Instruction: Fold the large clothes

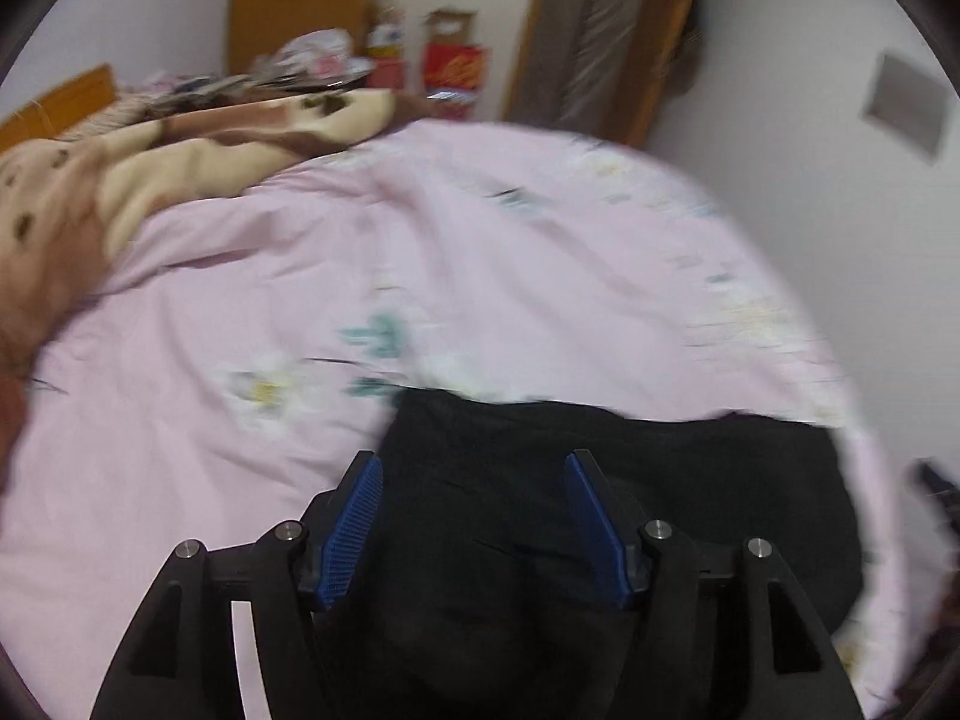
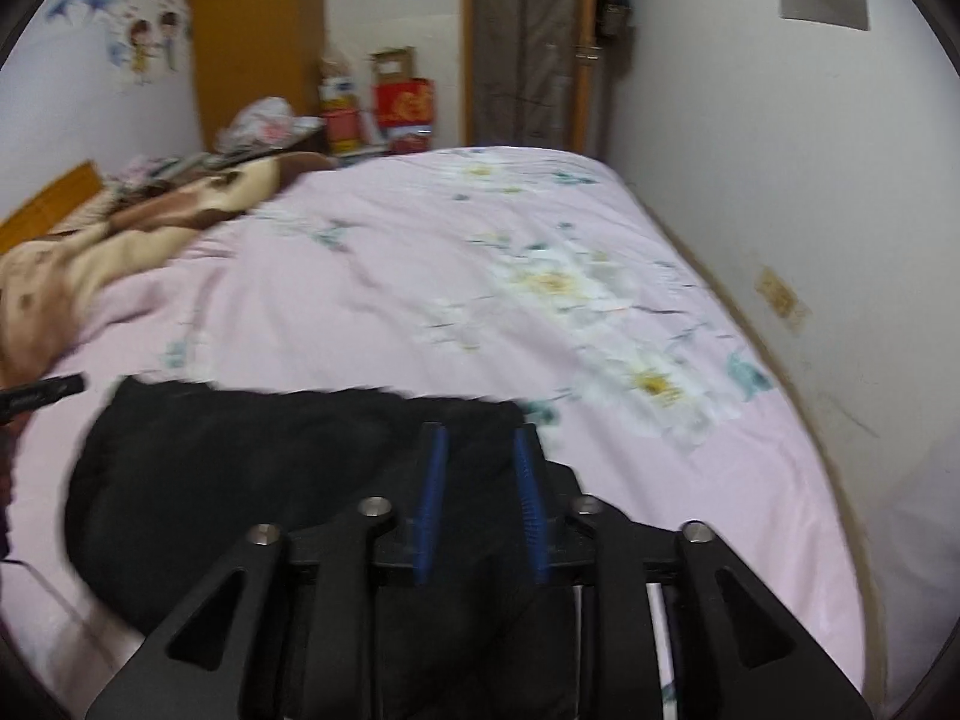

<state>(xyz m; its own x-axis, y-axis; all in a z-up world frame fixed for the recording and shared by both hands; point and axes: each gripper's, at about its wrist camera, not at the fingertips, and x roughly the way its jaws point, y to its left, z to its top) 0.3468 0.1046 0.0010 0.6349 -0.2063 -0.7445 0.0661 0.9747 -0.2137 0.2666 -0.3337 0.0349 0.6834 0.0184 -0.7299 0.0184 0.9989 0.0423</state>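
Black, matte and softly creased, the garment [image 1: 600, 510] lies as a broad folded slab on the pink bedsheet [image 1: 450, 252], at the sheet's near edge; its far hem runs roughly straight, its corners are rounded. The sheet is smooth cotton-like cloth printed with pale white-and-yellow flowers and teal leaves, gently wrinkled. At the sheet's far left corner a plush cream-and-brown blanket [image 1: 180, 162] is bunched in thick folds.

Left gripper [image 1: 474, 516]: black angular arms with steel pivot pins; ribbed blue pads [image 1: 354, 531] stand wide apart above the garment's left part, gripping nothing. In the right wrist view the same garment [image 2: 240, 480] spreads to the left of the tool.

Right gripper [image 2: 480, 492]: same build; its ribbed blue pads [image 2: 432, 498] stand at a moderate gap, parted over the garment's right end, with no cloth pinched between them.

Beyond the sheet's far edge stand an orange-brown wooden wardrobe [image 2: 258, 42] and red cartons [image 2: 405, 102]. Both views are motion-blurred.
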